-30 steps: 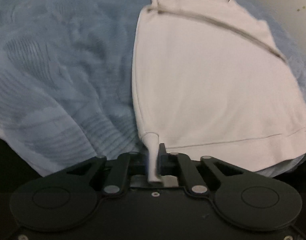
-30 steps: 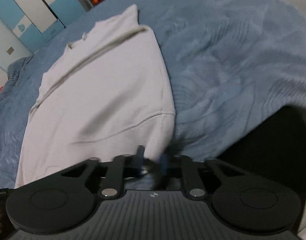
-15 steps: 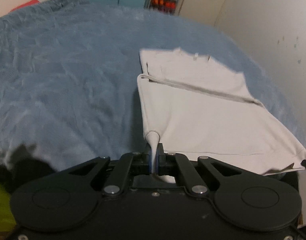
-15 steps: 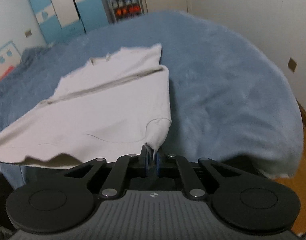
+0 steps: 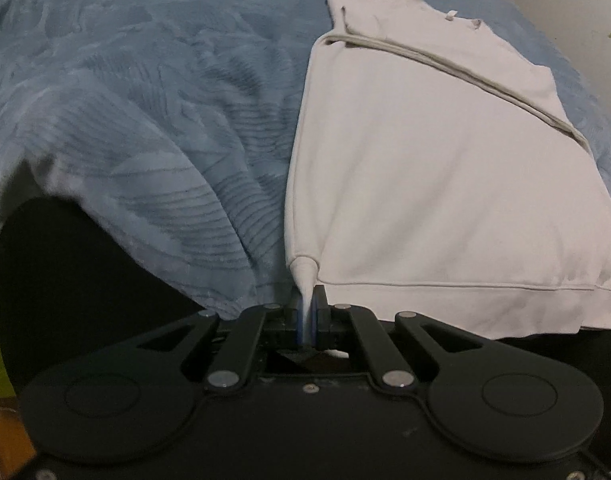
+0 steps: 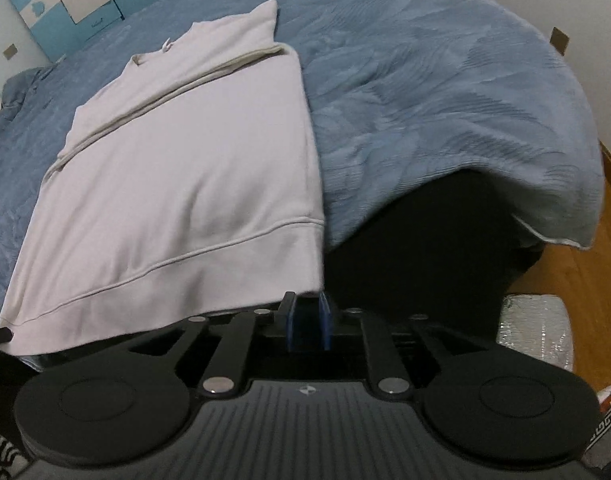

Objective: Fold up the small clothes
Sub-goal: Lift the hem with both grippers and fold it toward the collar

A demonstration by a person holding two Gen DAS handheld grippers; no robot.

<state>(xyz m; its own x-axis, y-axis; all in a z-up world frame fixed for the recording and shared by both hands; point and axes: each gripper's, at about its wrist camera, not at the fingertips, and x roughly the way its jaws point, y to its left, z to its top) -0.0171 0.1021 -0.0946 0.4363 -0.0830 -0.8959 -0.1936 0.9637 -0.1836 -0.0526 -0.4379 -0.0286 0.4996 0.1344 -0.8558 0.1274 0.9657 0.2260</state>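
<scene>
Cream sweatshirt (image 5: 425, 168) lying flat on the blue bedspread (image 5: 125, 120), filling the right half of the left wrist view and the left-centre of the right wrist view. Looks like soft, thickish knit: light, floppy, no stiffness at all, not fragile, probably grippy enough against that fuzzy blanket to drag a bit instead of sliding. Ribbed hem band (image 6: 177, 268) is the obvious place to take hold, at its two corners, since the doubled fabric gives a firmer bite than the thin body panel.

Left tool (image 5: 305, 320) clamped on the near-left hem corner, fabric pinched into a little cone between the blue pads. Right tool (image 6: 307, 320) standing apart, pads with a clear gap, the other hem corner just above it and seemingly not held.

Long axis running from bottom of frame toward the top: hem at the lower edge near the bed's drop-off, neck end (image 5: 405, 12) pointing away toward the upper part of the frame. A crosswise fold line or seam showing near the far end, sleeves apparently tucked in already.
</scene>
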